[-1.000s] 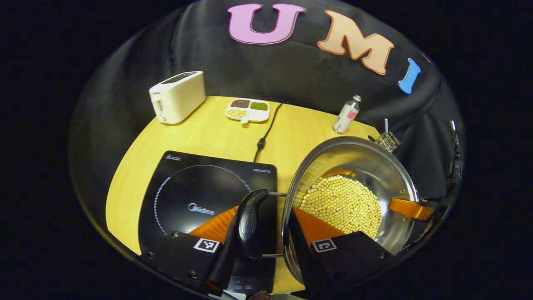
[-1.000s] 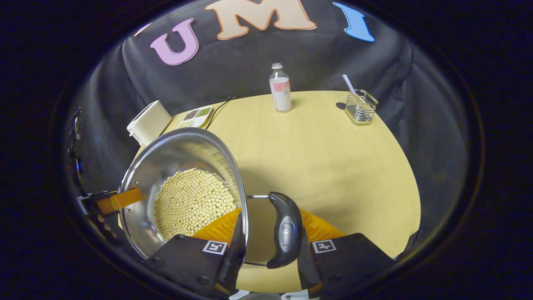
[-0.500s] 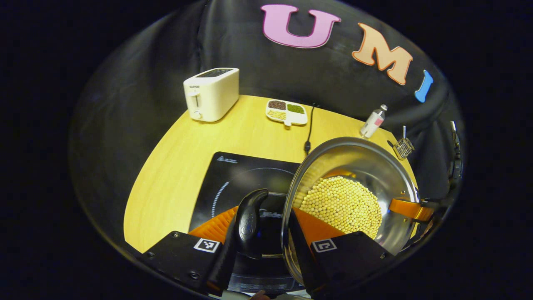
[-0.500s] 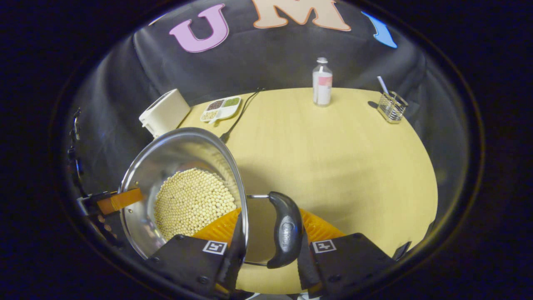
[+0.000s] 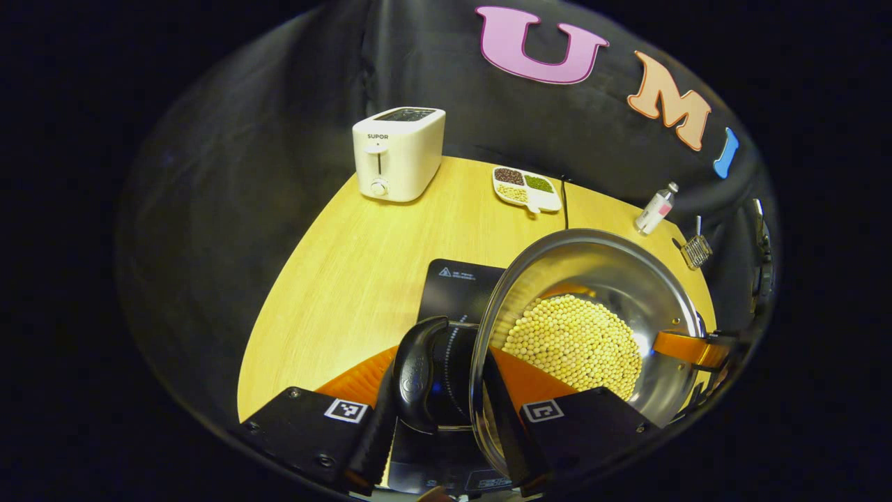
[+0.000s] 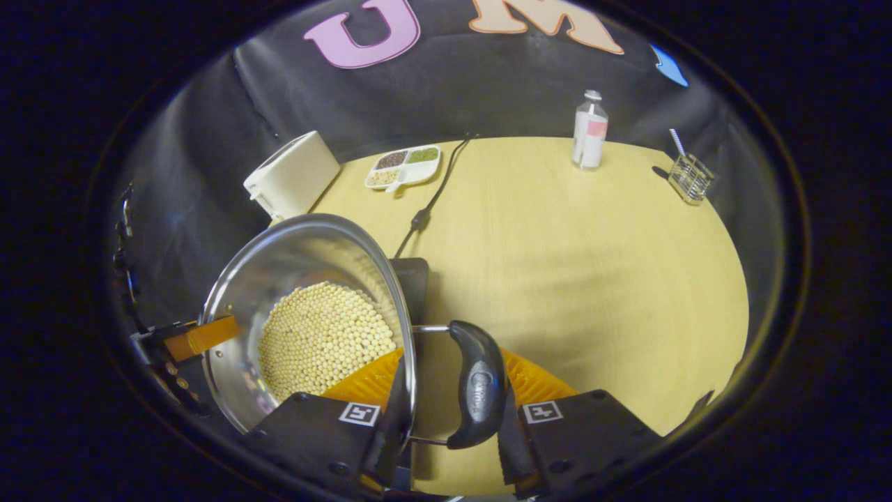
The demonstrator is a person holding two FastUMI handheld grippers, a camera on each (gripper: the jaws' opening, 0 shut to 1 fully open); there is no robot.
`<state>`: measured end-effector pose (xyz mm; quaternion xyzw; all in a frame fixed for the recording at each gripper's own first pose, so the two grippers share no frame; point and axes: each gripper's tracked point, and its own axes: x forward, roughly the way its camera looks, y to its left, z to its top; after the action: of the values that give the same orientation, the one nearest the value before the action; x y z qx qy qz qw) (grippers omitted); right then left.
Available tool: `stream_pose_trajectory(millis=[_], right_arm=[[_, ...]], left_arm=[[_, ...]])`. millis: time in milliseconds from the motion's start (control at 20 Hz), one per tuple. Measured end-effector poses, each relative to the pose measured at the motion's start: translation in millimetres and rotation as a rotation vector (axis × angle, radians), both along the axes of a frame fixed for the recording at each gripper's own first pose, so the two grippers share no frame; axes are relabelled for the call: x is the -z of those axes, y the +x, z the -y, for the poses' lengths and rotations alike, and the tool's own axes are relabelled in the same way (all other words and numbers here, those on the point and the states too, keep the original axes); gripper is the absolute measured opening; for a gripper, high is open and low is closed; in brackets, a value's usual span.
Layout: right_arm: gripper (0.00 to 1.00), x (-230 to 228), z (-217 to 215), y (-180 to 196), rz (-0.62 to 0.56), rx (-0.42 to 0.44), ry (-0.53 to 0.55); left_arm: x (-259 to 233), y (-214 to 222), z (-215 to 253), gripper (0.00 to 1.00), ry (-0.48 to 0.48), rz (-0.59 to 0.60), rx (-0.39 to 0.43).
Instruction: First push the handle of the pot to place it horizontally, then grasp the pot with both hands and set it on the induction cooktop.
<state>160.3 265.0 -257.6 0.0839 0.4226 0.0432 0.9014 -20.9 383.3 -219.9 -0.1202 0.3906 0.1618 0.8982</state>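
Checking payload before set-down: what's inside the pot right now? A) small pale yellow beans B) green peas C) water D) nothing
A: the pot holds a bed of small pale yellow beans, seen across its bottom in both gripper views, with each gripper closed on a pot handle.

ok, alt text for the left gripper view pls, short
The left gripper grips the rim and black side handle of a steel pot of pale beans, held over a black induction cooktop on a wooden table. Behind stand a white toaster, a divided dish and a small bottle.
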Motion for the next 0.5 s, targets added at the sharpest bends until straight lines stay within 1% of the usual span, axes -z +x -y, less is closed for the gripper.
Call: stream_pose_trajectory(millis=[100,150,300,350,400,450,500], right_arm=[[0.54,3.3,-6.6,1.2,-0.007,0.004,0.005],[0.59,4.8,-8.7,1.3,-0.011,0.006,0.005],[0.59,10.0,-15.1,2.5,-0.017,0.015,0.005],[0.59,11.9,-17.4,1.8,-0.022,0.018,0.007],[0.59,13.4,-19.7,2.3,-0.023,0.019,0.006],[0.59,14.3,-21.3,2.5,-0.023,0.018,0.006],[0.54,15.1,-23.0,2.6,-0.024,0.02,0.006]], left_arm=[[3.1,-0.3,-6.1,0.66,0.004,-0.007,0.002],[4.7,0.7,-8.1,0.66,0.006,-0.009,0.005],[11.2,2.1,-13.5,0.66,-0.001,-0.015,0.006],[12.9,2.0,-15.5,0.67,-0.003,-0.017,0.006],[15.3,1.6,-17.1,0.66,-0.005,-0.017,0.007],[16.7,1.3,-18.7,0.68,-0.007,-0.017,0.008],[18.6,1.1,-20.2,0.67,-0.01,-0.011,0.009]])
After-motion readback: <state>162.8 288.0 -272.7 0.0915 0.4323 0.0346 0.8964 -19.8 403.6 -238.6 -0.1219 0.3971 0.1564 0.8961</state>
